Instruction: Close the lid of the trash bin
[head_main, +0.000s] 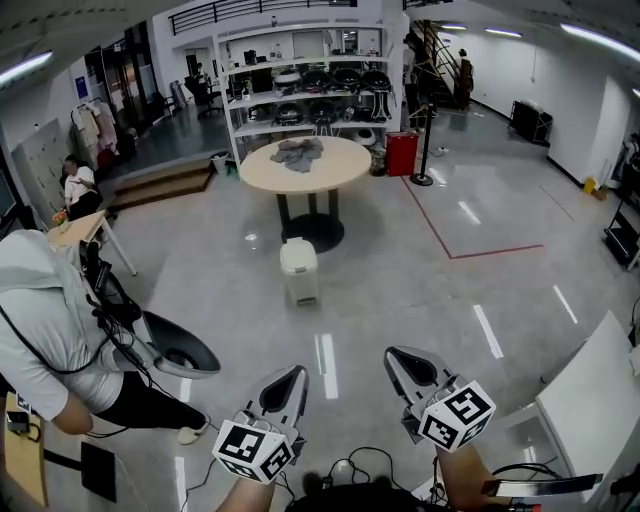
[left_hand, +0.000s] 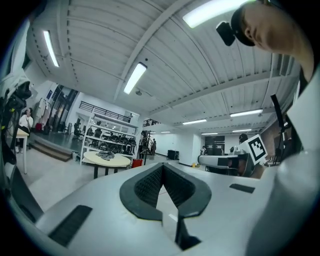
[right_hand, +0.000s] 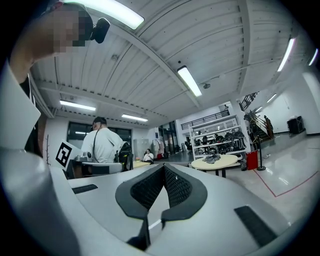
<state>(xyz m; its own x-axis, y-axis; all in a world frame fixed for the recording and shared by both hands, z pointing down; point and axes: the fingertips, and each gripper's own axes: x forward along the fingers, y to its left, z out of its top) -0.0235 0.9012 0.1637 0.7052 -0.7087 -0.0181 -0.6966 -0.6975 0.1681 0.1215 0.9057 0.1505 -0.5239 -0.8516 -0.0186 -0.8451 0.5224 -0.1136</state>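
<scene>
Here, left gripper (head_main: 299, 373), right gripper (head_main: 393, 354), both jaws squeezed together and empty, white trash bin (head_main: 299, 272) well ahead by round table (head_main: 262, 178)

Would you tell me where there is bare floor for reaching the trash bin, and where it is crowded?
Bare floor lies in front of the trash bin and right of it, up to the red floor line. Crowded: the person at left, the round table close behind the bin.

Glossy grey floor (head_main: 400, 290). Round beige table (head_main: 330, 165) at 12 o'clock, white shelving unit (head_main: 310, 90) directly behind it. Steps (head_main: 165, 185) at 10 o'clock. Red floor line (head_main: 470, 252) at 2 o'clock. Ribbed ceiling (left_hand: 90, 55) carries strip lights (left_hand: 135, 77).
</scene>
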